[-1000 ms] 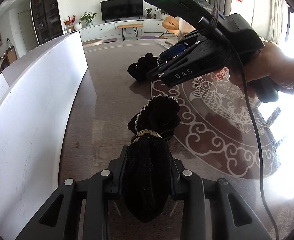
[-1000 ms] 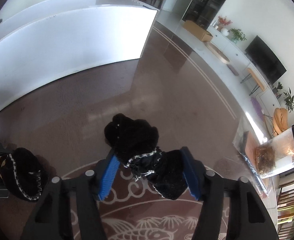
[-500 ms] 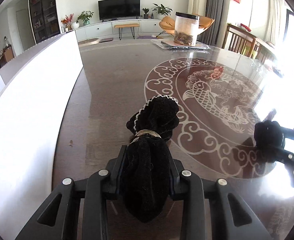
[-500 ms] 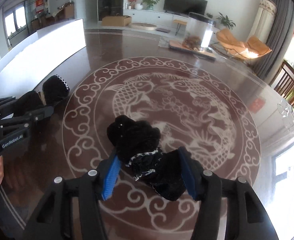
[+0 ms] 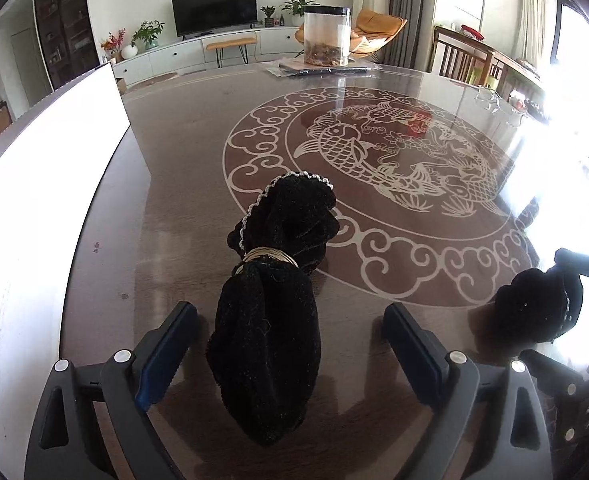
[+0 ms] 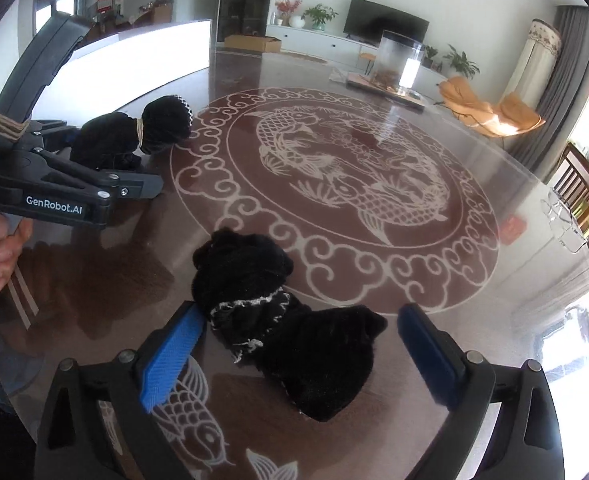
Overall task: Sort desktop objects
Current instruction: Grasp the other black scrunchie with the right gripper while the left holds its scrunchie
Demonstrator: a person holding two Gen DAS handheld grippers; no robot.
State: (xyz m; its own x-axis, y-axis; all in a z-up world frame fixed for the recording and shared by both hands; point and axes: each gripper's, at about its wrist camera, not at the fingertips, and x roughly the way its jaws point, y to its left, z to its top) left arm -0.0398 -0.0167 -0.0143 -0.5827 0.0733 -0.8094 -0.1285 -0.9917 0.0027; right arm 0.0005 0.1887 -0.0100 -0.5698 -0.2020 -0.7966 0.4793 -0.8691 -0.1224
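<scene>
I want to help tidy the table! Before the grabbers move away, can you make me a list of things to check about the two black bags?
1. Left gripper letting go: ok, jaws opening, clear of the gold-tied pouch.
2. Right gripper letting go: ok, jaws opening; the left blue pad may just brush the white-trimmed pouch.
3. Both pouches lying on the table: ok.
4. Pouches apart from each other: ok.
5. Pouches away from the clear jar: ok.
6. Pouches tied shut: cannot tell.

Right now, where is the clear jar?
The clear jar stands at the table's far edge in both views, beyond the fish inlay, on flat packets.
</scene>
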